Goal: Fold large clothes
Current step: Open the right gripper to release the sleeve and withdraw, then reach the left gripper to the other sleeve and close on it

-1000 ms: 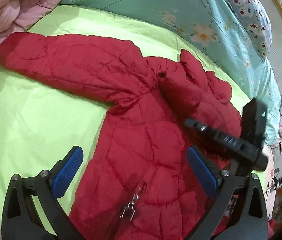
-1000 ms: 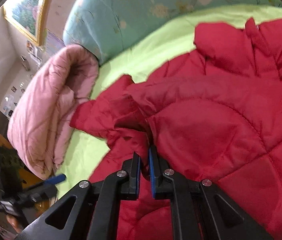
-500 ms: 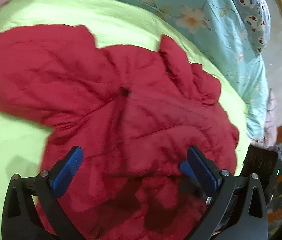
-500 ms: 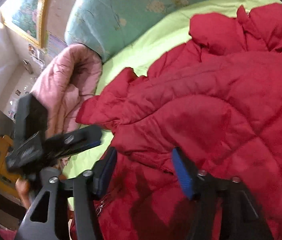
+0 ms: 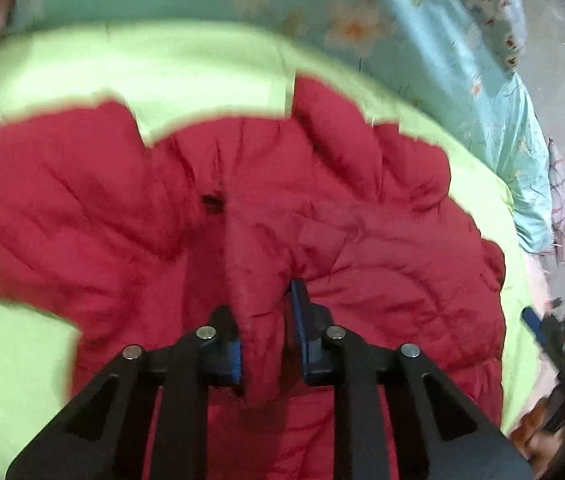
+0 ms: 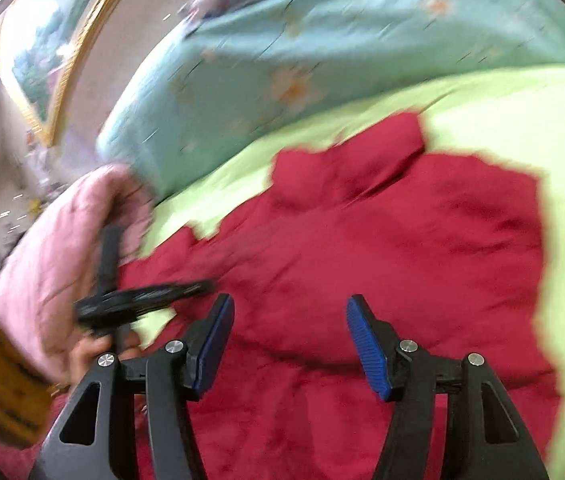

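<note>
Clamped on a ridge of the quilted red puffer jacket [image 5: 362, 240], my left gripper [image 5: 268, 336] began a fold I judged needed carrying across, while my right gripper [image 6: 288, 336] gaped empty.

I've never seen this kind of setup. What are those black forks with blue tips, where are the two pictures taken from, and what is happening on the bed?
No robot here: a person holds one hand-held pair of tongs in each hand, and a fisheye camera on each looks forward along its two fingers.

In the left wrist view, the left tongs are shut on a raised fold of the red padded jacket.

In the right wrist view, the right tongs are open above the same jacket, holding nothing.

The jacket lies on a lime green sheet, with a teal floral quilt behind and a pink quilt beside it. Both pictures are motion-blurred.
</note>
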`<state>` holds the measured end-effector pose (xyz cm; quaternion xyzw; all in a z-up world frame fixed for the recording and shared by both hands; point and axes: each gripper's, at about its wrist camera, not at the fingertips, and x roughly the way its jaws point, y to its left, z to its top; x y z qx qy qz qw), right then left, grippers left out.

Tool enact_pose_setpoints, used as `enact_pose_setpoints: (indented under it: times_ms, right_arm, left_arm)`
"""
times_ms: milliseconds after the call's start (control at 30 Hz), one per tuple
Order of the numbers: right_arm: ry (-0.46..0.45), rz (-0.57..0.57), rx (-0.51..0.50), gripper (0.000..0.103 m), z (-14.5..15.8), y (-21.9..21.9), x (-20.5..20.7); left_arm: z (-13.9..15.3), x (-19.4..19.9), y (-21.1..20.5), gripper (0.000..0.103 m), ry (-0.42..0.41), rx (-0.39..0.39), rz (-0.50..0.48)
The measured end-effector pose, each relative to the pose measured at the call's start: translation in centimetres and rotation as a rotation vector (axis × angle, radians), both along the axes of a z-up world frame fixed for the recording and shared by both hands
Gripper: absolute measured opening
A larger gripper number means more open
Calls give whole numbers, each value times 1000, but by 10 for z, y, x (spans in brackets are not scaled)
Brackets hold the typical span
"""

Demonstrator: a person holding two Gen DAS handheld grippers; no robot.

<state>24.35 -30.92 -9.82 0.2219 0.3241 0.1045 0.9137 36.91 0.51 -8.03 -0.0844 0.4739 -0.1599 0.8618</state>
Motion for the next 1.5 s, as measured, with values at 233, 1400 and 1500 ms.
enact_pose_setpoints:
  times_ms: [233,1400,1500]
  right_arm:
    - [67,-91,-78,61,-11,-17,36]
    - [153,-74,-327,60,-20,30,34]
    - [146,-52,-322,60,-18,42,29]
  left_arm:
    - [-38,17,20,17,66,57,14]
    - [-30,-35,91,55,31,-22,181]
    - [-29,-37,116,55,32,-34,236]
